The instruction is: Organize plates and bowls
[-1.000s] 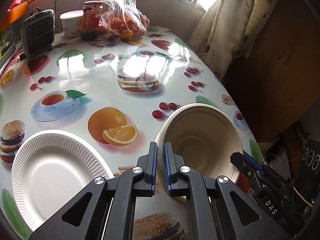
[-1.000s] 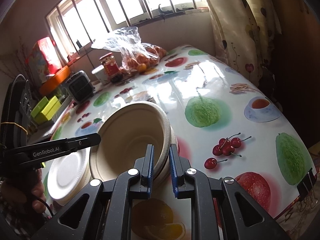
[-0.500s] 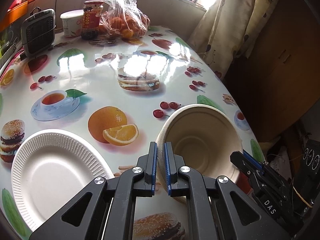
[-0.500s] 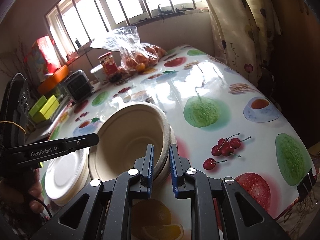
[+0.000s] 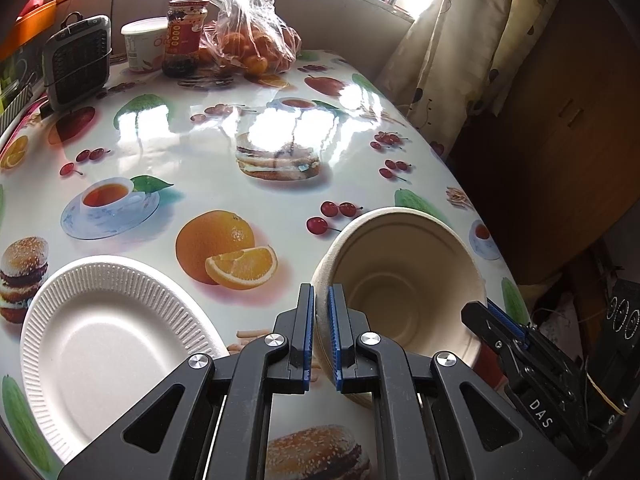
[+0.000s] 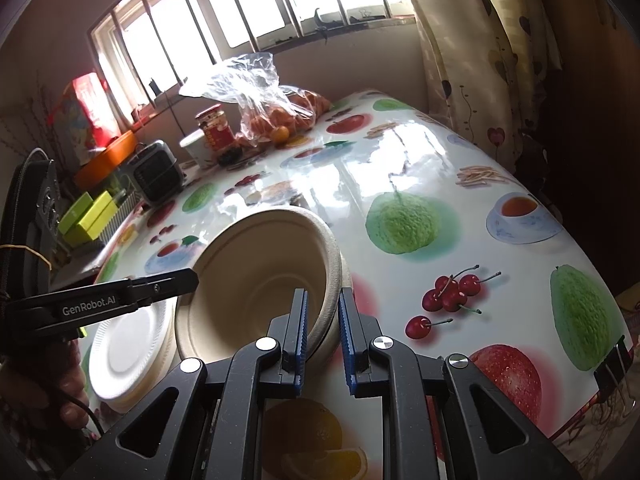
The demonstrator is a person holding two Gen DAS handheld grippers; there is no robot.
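Both claws are clenched on the same stack of beige pulp bowls (image 5: 404,292). The left gripper (image 5: 319,336) pinches the rim on the side nearest the white paper plate (image 5: 112,344). The right gripper (image 6: 323,336) grips the opposite rim, one finger inside the top bowl and one outside. The bowl stack is tilted and seems lifted off the fruit-print tablecloth (image 5: 224,168), just beside the paper plate and close to the table's near edge. In the right wrist view the plate proves to be the top of a plate pile (image 6: 132,356), with the bowls right against it.

The main risk is the rim itself. Pulp is thin and soft, so two hard pinches pulling in slightly different directions could crease or tear it. If the right claw holds only the top bowl, the nested ones beneath could slip free and drop, possibly over the table edge. Whether each claw catches every bowl cannot be told. A tilt any steeper could let the stack slide out of a grip. Swinging toward the plate pile could also knock the light plates askew on the glossy cloth.
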